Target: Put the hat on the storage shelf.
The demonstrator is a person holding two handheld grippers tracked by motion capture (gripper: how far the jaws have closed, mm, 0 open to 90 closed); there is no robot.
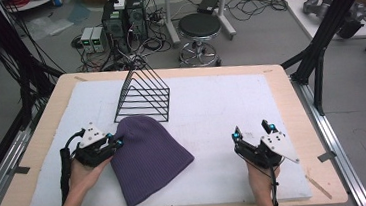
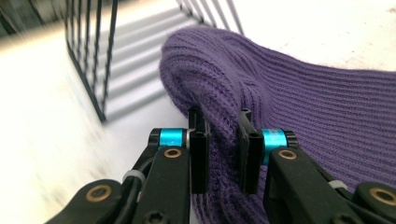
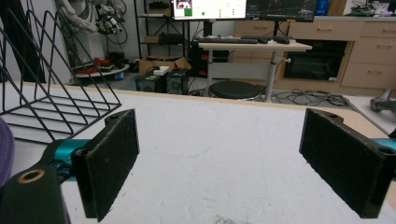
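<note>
On the white mat of the table [image 1: 273, 125], the purple knit beanie [image 1: 148, 158] lies flat in front of the wire rack [image 1: 143, 99], its left edge pinched in the clenched fingers [image 2: 200, 149] of the left gripper [image 1: 115, 141]. The right gripper [image 1: 252, 129] rests well apart, its fingers spread with nothing between them. To lift well, I judge the left should keep its pinch firm on the doubled knit and rise slowly, so the soft fabric does not slip out.
</note>
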